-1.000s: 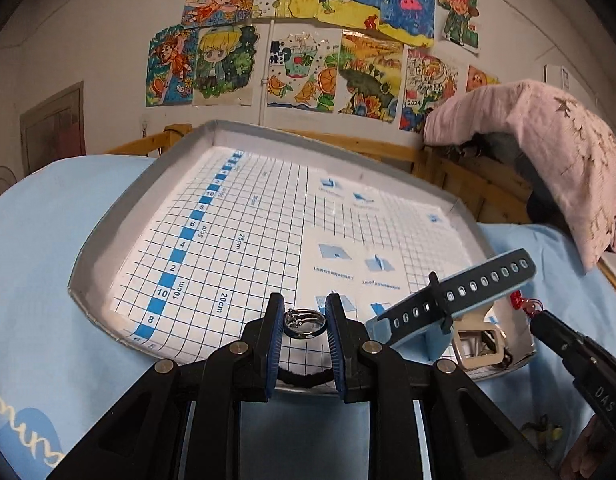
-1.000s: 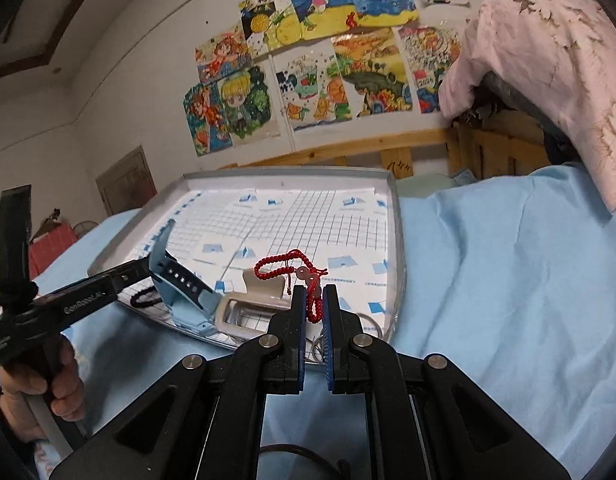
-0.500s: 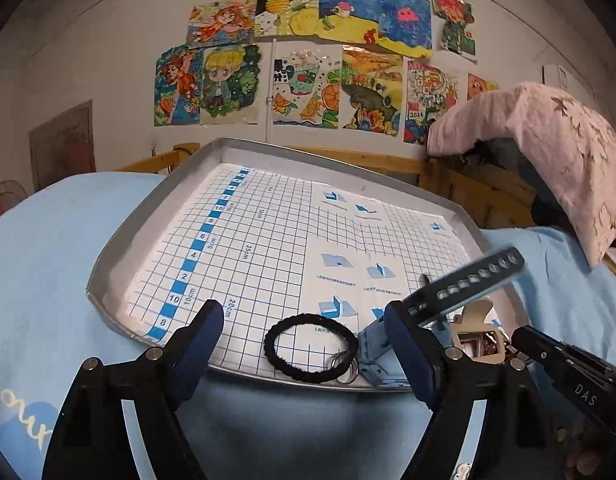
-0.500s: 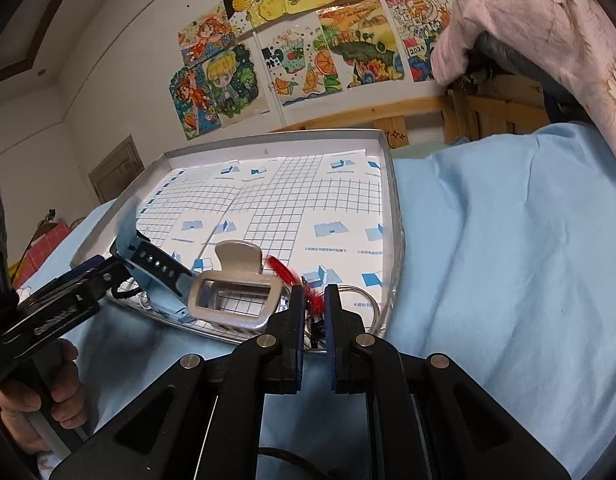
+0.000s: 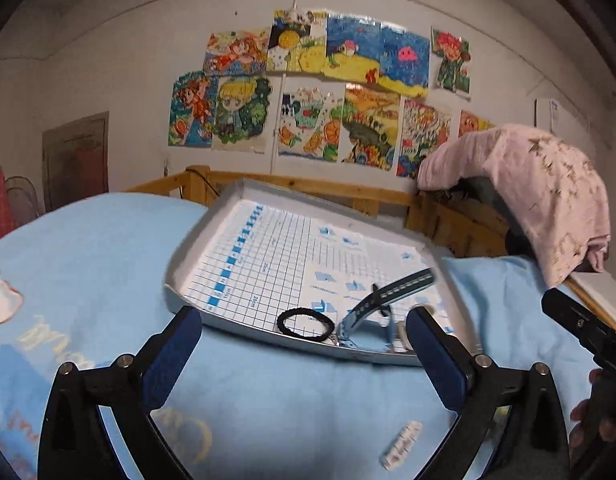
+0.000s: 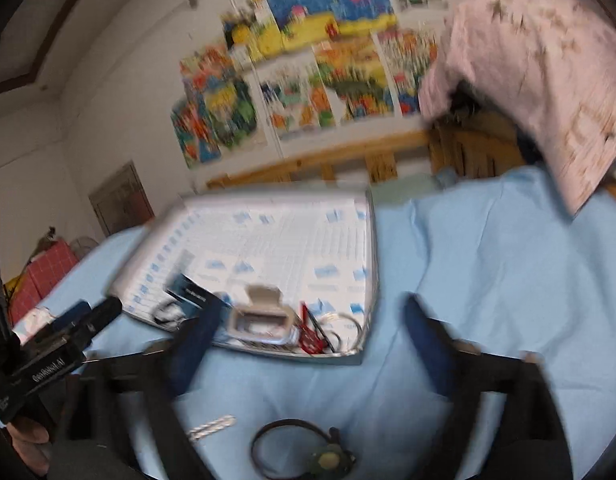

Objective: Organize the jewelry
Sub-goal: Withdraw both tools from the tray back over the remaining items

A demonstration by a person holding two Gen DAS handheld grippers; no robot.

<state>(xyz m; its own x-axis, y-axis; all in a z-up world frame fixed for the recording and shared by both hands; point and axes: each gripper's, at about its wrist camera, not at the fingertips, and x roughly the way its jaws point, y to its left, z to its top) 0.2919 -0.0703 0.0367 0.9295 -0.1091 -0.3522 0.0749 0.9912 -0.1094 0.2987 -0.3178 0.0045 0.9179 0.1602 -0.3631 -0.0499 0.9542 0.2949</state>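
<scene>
A grey tray (image 5: pixel 176 284) lined with grid paper lies on the blue sheet. At its near edge lie a black hair tie (image 5: pixel 305 323) with a small silver ring (image 5: pixel 331 338) and a blue watch (image 5: pixel 392 292). My left gripper (image 5: pixel 301 316) hovers short of the tray, its jaws opening wide with nothing between them. The right wrist view is blurred. It shows a beige claw clip (image 6: pixel 260 320), a red bead bracelet (image 6: pixel 310 336) and wire rings (image 6: pixel 348 326) in the tray (image 6: pixel 373 240). My right gripper (image 6: pixel 312 308) is also opening, empty, back from the tray.
A small white piece (image 5: pixel 402 444) and a black cord bracelet with a pendant (image 6: pixel 300 452) lie on the sheet near me. A wooden bed rail (image 5: pixel 348 192) with a pink cloth (image 5: pixel 528 192) runs behind the tray. A hand holds the left gripper (image 6: pixel 68 336).
The left gripper let go of the ring and hair tie, spread wide and drew back. The right gripper dropped the red bracelet into the tray, opened and pulled back.
</scene>
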